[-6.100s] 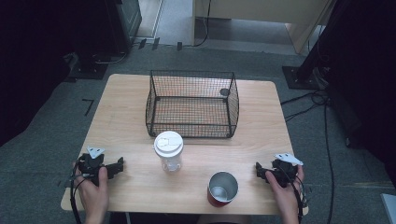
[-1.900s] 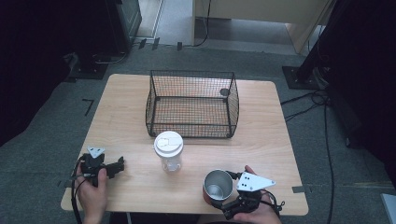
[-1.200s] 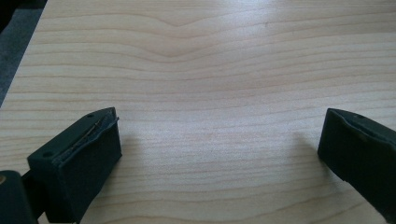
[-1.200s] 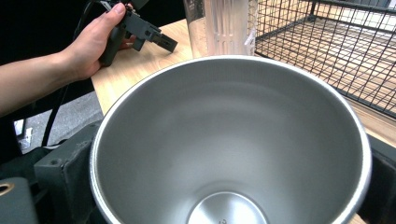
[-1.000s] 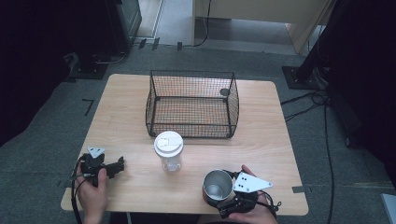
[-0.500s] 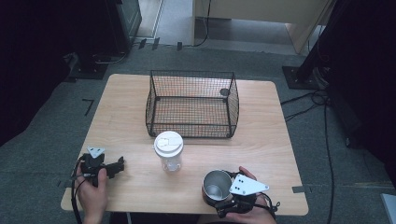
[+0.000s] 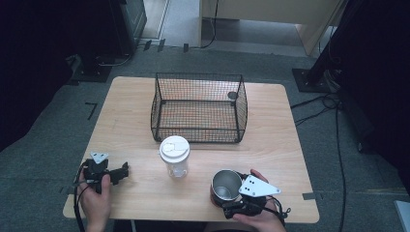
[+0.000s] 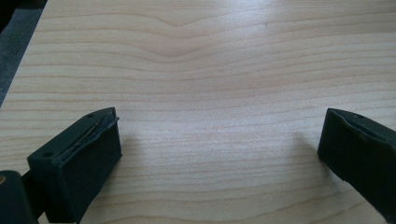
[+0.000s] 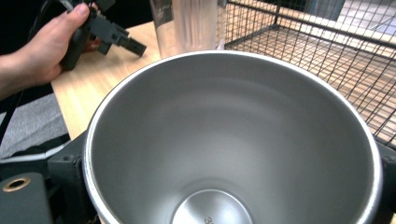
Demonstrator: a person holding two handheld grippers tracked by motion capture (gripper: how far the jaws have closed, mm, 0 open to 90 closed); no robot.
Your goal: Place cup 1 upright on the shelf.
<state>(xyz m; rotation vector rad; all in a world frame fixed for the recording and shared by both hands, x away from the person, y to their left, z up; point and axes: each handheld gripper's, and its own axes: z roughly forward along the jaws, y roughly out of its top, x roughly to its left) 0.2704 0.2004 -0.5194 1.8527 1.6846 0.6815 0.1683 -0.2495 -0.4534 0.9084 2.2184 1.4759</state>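
Note:
A metal cup (image 7: 226, 186), steel inside and red outside, stands near the table's front edge. My right gripper (image 7: 227, 200) is shut on it from the person's side, one jaw on either side of its wall. In the right gripper view the cup's open mouth (image 9: 233, 140) sits between the jaws. My left gripper (image 7: 122, 172) rests at the front left, open, with bare wood between its jaws (image 8: 219, 135). A clear cup (image 7: 174, 155) with a white lid stands upright in the middle of the table, between the two grippers.
A black wire basket (image 7: 198, 76) stands at the back centre of the wooden table (image 7: 135, 111), with a small dark round thing (image 7: 232, 95) at its far right wall. Its mesh (image 9: 317, 56) lies just beyond the metal cup. Dark stands and cables surround the table.
The right gripper came in from the table's right edge and closed around the metal cup. In the last second it only shifted slightly. The left gripper has stayed put.

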